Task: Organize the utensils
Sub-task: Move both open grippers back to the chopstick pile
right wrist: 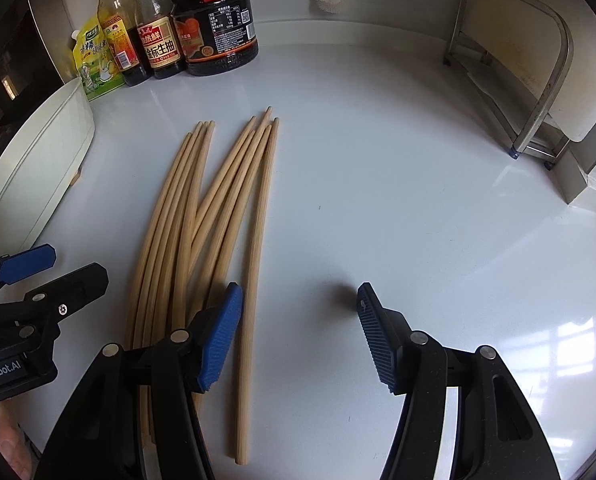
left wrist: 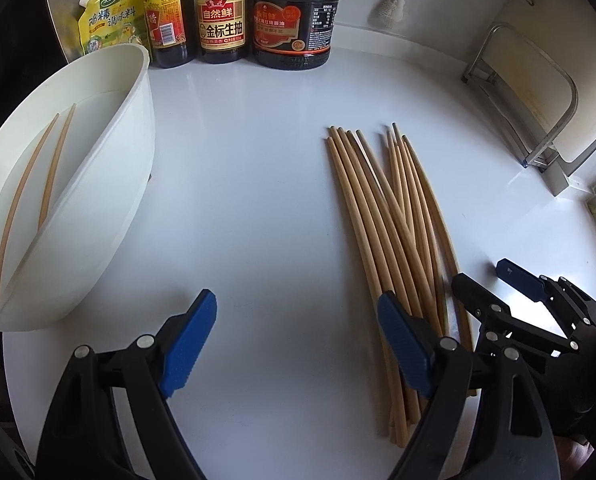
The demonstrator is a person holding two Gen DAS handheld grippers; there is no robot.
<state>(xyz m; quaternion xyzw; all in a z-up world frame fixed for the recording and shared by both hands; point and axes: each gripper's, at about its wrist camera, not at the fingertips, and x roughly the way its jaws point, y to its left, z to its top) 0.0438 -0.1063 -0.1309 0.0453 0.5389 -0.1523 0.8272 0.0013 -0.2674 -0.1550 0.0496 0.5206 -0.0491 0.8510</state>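
White counter: loose pile of chopsticks at centre; two more inside white bin at left. Light, stiff, smooth, prone to rolling; best gripped at mid-length, across the shaft. Pale wood, round, tapered. Left gripper: wide open, empty. Right gripper: partly open, empty, beside pile.

The soy sauce bottle at twelve o'clock carries a label reading "自然鲜" and "金标生抽". The yellow pouch at eleven o'clock reads "调味料". The left gripper body reads "GenRobot.AI".
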